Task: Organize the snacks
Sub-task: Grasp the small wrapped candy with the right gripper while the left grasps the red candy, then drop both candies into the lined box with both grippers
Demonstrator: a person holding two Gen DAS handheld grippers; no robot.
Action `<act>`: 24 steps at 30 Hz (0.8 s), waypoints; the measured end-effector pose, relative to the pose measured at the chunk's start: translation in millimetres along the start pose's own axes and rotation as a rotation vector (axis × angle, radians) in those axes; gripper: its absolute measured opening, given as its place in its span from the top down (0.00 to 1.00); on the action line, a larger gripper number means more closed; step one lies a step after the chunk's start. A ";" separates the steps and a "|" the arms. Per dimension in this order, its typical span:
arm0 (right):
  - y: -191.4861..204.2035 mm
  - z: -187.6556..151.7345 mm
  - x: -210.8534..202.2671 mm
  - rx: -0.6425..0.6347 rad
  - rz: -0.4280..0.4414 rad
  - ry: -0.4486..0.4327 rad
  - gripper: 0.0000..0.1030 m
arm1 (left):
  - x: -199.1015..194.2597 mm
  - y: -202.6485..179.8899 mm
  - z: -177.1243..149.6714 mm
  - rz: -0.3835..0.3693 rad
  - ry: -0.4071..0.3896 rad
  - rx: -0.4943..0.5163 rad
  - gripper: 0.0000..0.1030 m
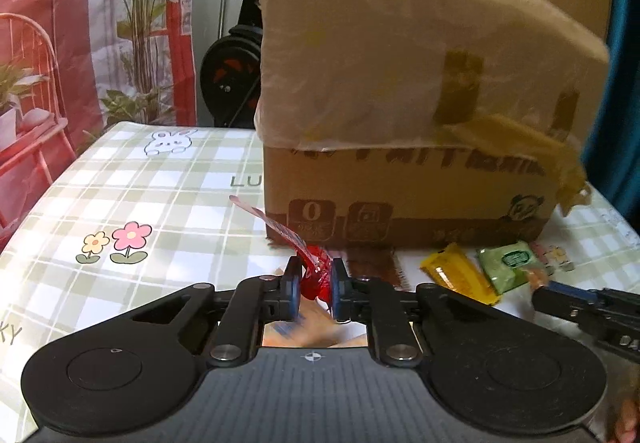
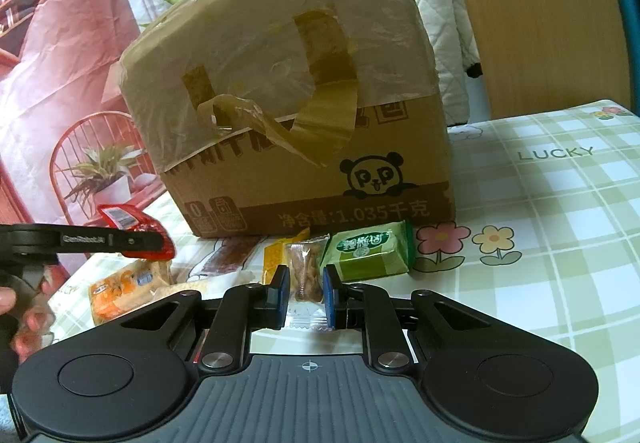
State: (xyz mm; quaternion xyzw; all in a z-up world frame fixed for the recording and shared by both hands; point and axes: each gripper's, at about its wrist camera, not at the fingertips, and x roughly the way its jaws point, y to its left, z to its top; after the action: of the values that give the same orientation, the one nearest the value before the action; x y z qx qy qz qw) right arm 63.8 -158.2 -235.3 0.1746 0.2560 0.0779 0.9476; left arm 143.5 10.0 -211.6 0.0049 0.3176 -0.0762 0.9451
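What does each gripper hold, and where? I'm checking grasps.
Left gripper: red snack packet, pinched at its lower end. Right gripper: clear-wrapped snack, pinched across its middle.

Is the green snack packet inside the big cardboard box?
No, the green snack packet lies on the checked tablecloth in front of the cardboard box, outside it.

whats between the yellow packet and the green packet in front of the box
In the right wrist view, a clear-wrapped snack lies between the yellow packet and the green packet, pinched in the right claw.
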 end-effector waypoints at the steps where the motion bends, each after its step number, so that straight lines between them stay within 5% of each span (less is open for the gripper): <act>1: 0.2 -0.1 -0.3 -0.001 0.001 -0.003 0.85 | -3.6 -1.0 0.2 -0.001 -0.009 0.006 0.85; 13: 14.2 7.2 -17.9 -0.055 -0.023 -0.053 0.85 | -43.0 -2.8 13.7 -0.029 -0.118 0.023 0.85; 24: 43.4 87.1 -65.5 -0.157 0.025 -0.313 0.85 | -78.6 -16.1 66.5 -0.058 -0.306 0.023 0.85</act>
State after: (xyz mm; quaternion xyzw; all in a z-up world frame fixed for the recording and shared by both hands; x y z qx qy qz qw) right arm 49.8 -158.8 -118.9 0.1131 0.0965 0.0814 0.9855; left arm 119.2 1.3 -110.7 -0.0050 0.1690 -0.1072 0.9798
